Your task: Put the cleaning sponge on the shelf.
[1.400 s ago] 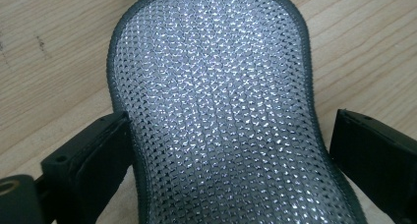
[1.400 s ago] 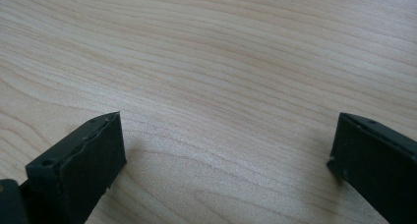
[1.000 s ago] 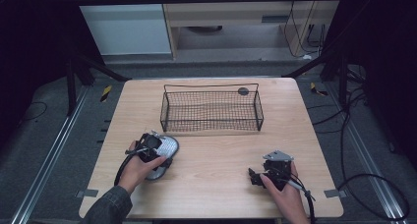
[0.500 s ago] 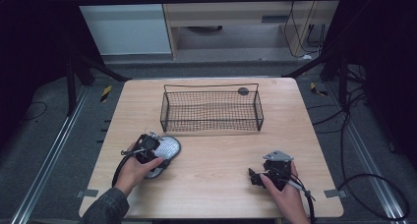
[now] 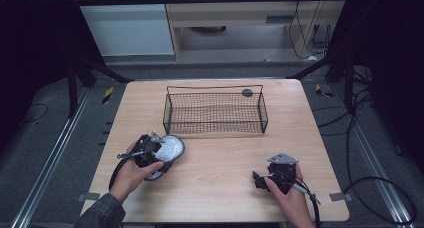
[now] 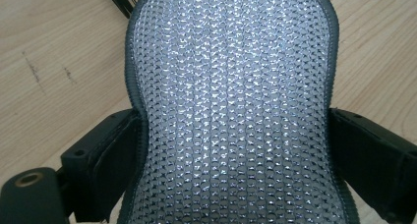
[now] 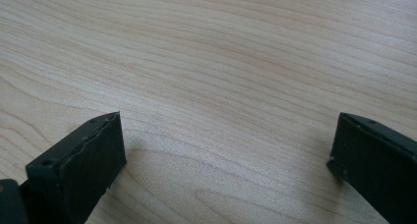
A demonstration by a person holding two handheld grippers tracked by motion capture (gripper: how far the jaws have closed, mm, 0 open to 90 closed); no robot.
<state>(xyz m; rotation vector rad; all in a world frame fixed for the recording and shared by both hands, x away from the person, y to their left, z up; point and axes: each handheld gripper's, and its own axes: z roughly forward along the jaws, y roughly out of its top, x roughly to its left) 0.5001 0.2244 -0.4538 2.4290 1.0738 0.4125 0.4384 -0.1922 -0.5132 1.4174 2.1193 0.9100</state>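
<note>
No brand, label or readable writing anywhere on the things in view. Left gripper (image 5: 159,153) near the front left corner of the wire basket (image 5: 215,112), a little toward the person, jaws pinching a silvery insole (image 5: 167,150) from both sides at its narrow waist. Close up in the left gripper view: insole (image 6: 231,106) covered in a shiny honeycomb weave with a dark stitched edge, black pads pressed against either flank, a corner of the basket's black wire just past the insole's far end, bare wooden table (image 6: 54,52) beneath. From the high view alone: insole lying low over the table, toe end pointing toward the basket, not inside it; whether resting on the wood or lifted slightly cannot be told. Right gripper (image 5: 261,180) well apart from the basket, off its front right corner, held low at the table. In the right gripper view: right gripper (image 7: 223,160) with jaws spread wide, nothing but pale wood grain between them. Small dark round thing (image 5: 247,92) on the table just behind the basket's far rim, too small to identify.
</note>
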